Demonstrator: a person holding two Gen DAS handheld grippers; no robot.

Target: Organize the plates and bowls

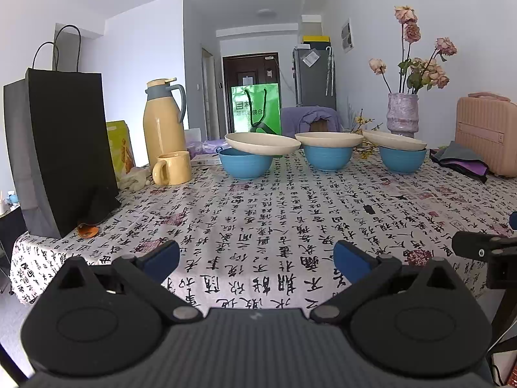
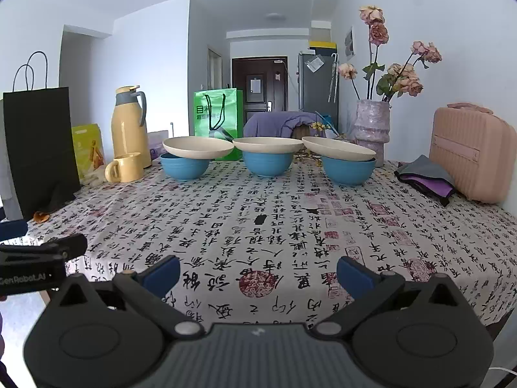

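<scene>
Three blue bowls, each capped by a cream plate, stand in a row at the far side of the table [image 1: 258, 213], which is draped in a calligraphy-print cloth; its near edge is cut off by the gripper bodies in both views.

Black paper bag [image 1: 61, 148]: far left; in the right wrist view its left side runs out of frame.

Pink case [image 2: 471, 152]: far right, cropped at the edge of the left wrist view, whole in the right wrist view.

Green bag [image 2: 218, 113]: behind the row, lower part hidden by the plates.

Yellow flask [image 1: 163, 119] and yellow mug [image 1: 173, 168]: left of the row, the mug in front.

Vase [image 1: 402, 114] of dried roses: behind the right pair, base hidden.

Left bowl [image 1: 245, 163] with left plate [image 1: 261, 144], tilted and overhanging rightward. Middle bowl [image 1: 328, 158] with middle plate [image 1: 328, 139], level. Right bowl [image 2: 348, 169] with right plate [image 2: 337, 150], tilted.

Folded cloths [image 2: 426, 176]: grey over purple, beside the case.

Left gripper [image 1: 255, 258]: claw spread wide over bare cloth, nothing between the blue pads. Right gripper [image 2: 258, 273]: likewise spread and empty. Each view catches only a black sliver of the other tool at its edge.

Orange scrap [image 1: 87, 229]: by the black bag's foot, too small to identify.
</scene>
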